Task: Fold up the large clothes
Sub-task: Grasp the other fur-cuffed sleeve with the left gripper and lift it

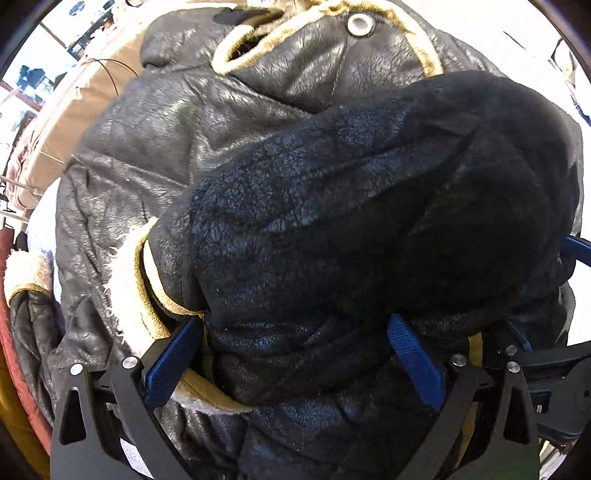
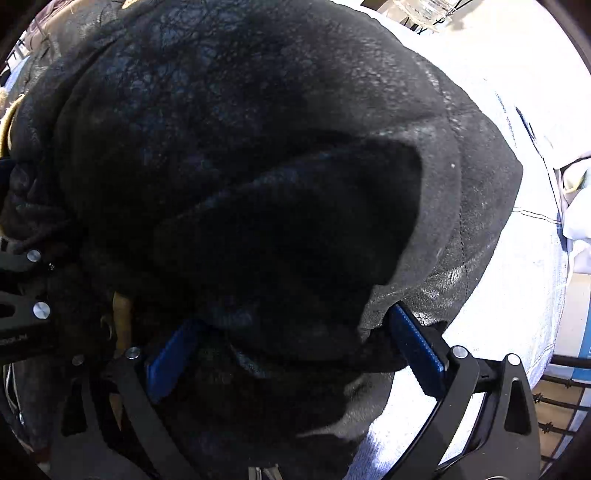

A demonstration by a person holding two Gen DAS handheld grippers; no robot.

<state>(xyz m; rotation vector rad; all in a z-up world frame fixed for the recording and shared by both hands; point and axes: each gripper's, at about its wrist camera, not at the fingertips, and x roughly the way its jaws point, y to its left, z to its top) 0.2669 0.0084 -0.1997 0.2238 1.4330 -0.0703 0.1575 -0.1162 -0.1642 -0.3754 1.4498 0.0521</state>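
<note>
A black leather jacket [image 1: 207,147] with tan trim, cream fleece lining and a metal snap [image 1: 360,25] lies spread on a white cloth. Its thick sleeve [image 1: 369,206] is folded across the body, with the fleece cuff [image 1: 133,295] at the left. My left gripper [image 1: 291,354] points down over the sleeve. Its blue pads [image 1: 173,362] stand wide apart with the sleeve bulging between them. My right gripper [image 2: 291,343] also straddles a dark fold of the jacket [image 2: 258,166] with wide jaws, near the jacket's right edge. Neither gripper visibly squeezes the leather.
White cloth [image 2: 517,258] covers the surface to the right of the jacket. A tan garment [image 1: 85,96] lies beyond the jacket at the upper left, and red fabric [image 1: 14,332] sits at the left edge. Part of the other gripper's black frame [image 2: 22,314] shows at the left.
</note>
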